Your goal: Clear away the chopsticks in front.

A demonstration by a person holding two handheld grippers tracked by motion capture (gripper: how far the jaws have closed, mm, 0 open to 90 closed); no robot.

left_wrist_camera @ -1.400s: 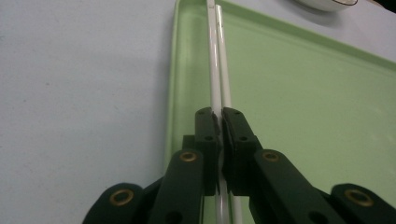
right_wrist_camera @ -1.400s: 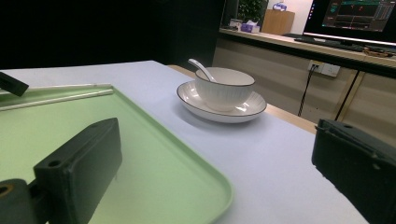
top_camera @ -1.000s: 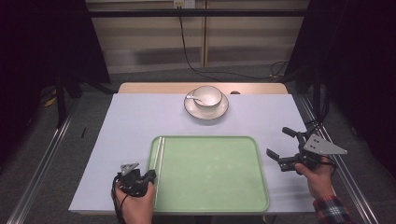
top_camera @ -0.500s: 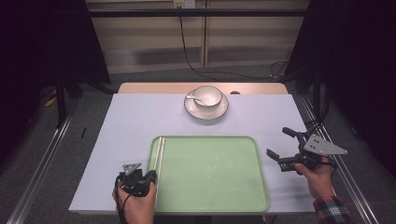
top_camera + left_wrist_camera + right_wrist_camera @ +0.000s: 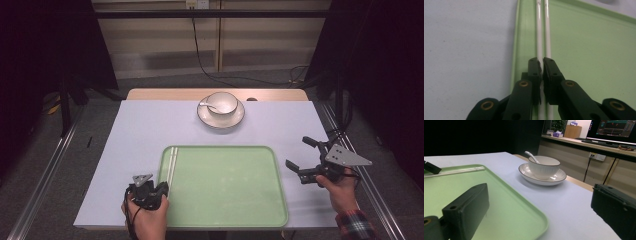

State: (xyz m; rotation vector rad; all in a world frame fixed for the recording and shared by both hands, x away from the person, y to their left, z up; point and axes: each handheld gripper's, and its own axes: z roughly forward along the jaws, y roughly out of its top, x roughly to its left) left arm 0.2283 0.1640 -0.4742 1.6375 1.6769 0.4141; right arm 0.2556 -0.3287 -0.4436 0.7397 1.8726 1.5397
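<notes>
A pale green tray [image 5: 230,187] lies at the table's near middle. Two white chopsticks [image 5: 172,162] rest side by side along its left rim. My left gripper [image 5: 163,188] sits low over their near ends, its jaws shut. In the left gripper view the chopsticks [image 5: 539,32] run beneath the closed tips of the left gripper [image 5: 541,62]. Right of the tray, my right gripper [image 5: 299,152] is held open and empty above the table. A white bowl [image 5: 222,102] with a spoon [image 5: 206,105] stands on a plate [image 5: 221,121] at the far middle.
The right gripper view looks across the tray's corner [image 5: 534,217] to the bowl [image 5: 544,167] and the plate [image 5: 541,179]. White tabletop [image 5: 140,135] surrounds the tray. A cable [image 5: 200,55] hangs behind the table's far edge.
</notes>
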